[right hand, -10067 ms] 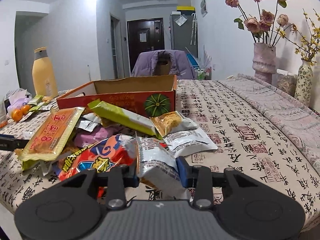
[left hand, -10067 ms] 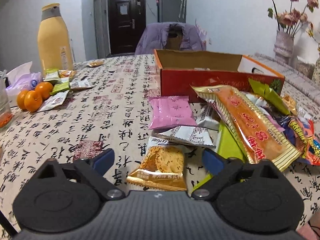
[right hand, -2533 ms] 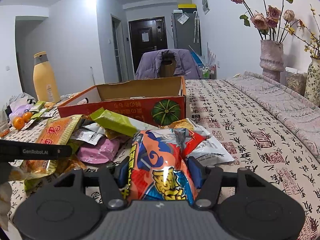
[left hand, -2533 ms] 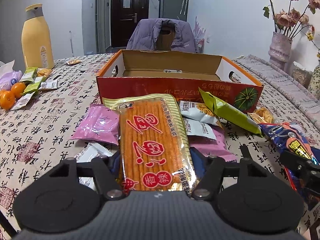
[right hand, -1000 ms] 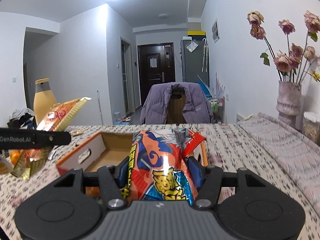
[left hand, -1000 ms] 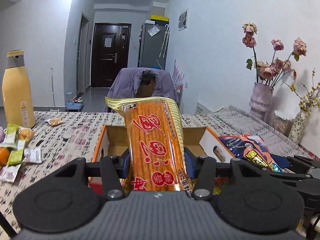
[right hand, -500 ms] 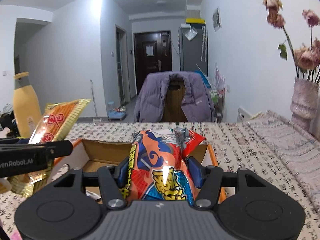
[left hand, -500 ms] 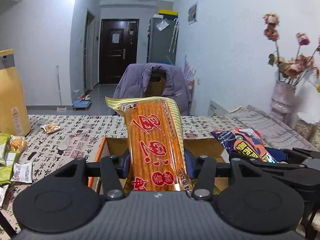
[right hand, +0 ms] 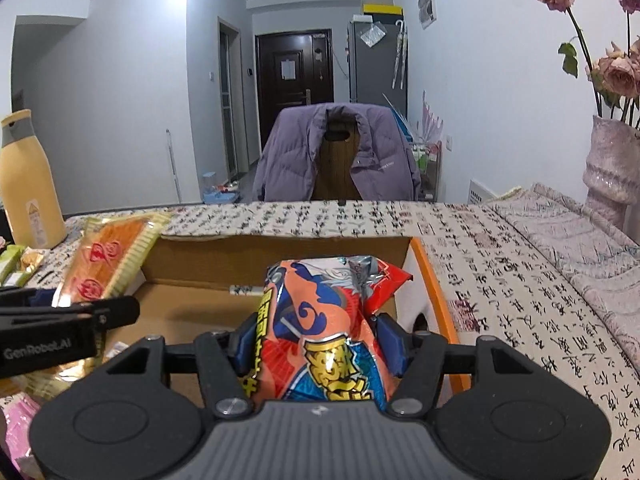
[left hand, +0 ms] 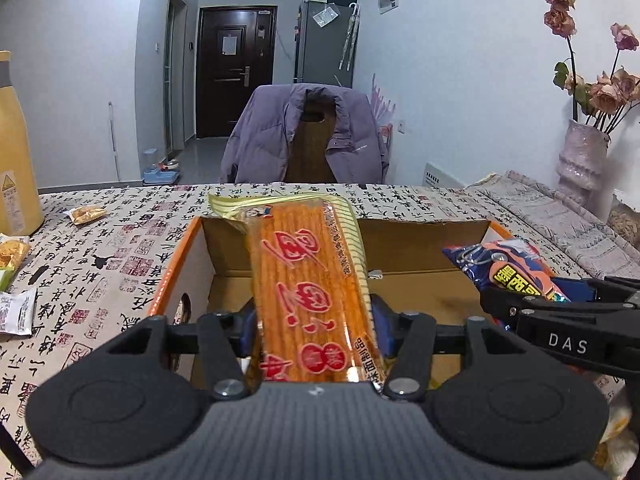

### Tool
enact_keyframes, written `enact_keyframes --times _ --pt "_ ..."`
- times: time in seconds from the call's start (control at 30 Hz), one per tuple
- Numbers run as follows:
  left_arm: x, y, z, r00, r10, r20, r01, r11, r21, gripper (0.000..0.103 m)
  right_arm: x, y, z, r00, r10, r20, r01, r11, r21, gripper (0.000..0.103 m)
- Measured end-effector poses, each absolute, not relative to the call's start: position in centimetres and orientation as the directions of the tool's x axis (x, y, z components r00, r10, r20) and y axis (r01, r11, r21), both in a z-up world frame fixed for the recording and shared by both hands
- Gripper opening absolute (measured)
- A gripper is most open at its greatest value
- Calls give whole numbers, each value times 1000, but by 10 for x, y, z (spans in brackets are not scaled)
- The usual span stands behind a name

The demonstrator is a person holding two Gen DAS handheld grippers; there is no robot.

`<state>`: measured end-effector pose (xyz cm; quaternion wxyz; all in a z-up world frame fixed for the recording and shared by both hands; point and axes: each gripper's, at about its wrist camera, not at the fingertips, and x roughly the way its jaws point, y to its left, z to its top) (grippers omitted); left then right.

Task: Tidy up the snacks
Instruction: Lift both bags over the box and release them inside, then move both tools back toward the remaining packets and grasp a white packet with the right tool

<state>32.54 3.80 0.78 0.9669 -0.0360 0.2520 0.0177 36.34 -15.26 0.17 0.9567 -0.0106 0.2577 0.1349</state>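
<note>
A long orange stick-snack pack (left hand: 308,272) sits between the pads of my left gripper (left hand: 314,320), whose jaws are opening. It juts forward over the left half of the open cardboard box (left hand: 420,248). My right gripper (right hand: 320,336) grips a puffy orange-and-blue chip bag (right hand: 324,320) over the box's right half (right hand: 280,256), and its jaws are easing open too. Each view shows the other gripper's finger from the side. The stick pack (right hand: 108,256) shows at the left of the right wrist view, the chip bag (left hand: 516,268) at the right of the left wrist view.
A tall yellow bottle (left hand: 12,152) and small loose packets (left hand: 16,312) lie left of the box on the calligraphy-print tablecloth (left hand: 120,240). A pink packet (right hand: 16,420) lies near the front left. A vase of flowers (left hand: 580,160) stands right. A chair with a purple jacket (left hand: 304,136) is behind.
Both grippers have come forward and down with their packs, from in front of the box to over its opening. The left jaws stand slightly wider than before.
</note>
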Motion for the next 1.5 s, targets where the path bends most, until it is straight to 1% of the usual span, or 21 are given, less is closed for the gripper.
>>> enact_keyframes --times 0.03,0.1,0.13,0.17,0.2,0.23,0.27,0.63,0.87,1.2,1.5 --pt "324 39 8 874 19 -485 -55 997 -61 66 363 -154 2 832 245 -498 -255 966 49 64" --pt "323 39 8 877 13 -480 -53 996 -69 78 364 -157 1 832 242 -499 -243 968 63 79" --pt "321 41 9 879 8 -476 -55 995 -84 88 364 -160 2 835 242 -495 -239 969 71 83" --pt "321 42 10 883 10 -469 -60 994 -91 92 363 -162 3 838 242 -489 -233 969 80 92" --pt "319 43 12 889 16 -458 -65 994 -93 98 362 -164 4 842 242 -482 -229 970 86 97" --pt "317 44 13 895 24 -445 -73 993 -94 103 361 -167 5 846 241 -476 -225 970 92 100" --pt "315 45 15 900 31 -435 -82 992 -98 103 360 -169 5 848 241 -472 -223 970 96 103" --pt "307 40 25 914 39 -404 -84 992 -95 103 350 -178 17 872 248 -423 -217 969 120 103" --pt "295 35 44 919 45 -392 -92 990 -103 103 338 -190 34 887 269 -376 -228 962 152 103" --pt "259 39 57 922 54 -383 -102 989 -106 103 293 -192 66 901 307 -306 -282 951 124 103" --pt "212 42 57 923 47 -381 -101 987 -122 103 249 -208 69 908 300 -294 -281 954 107 103"
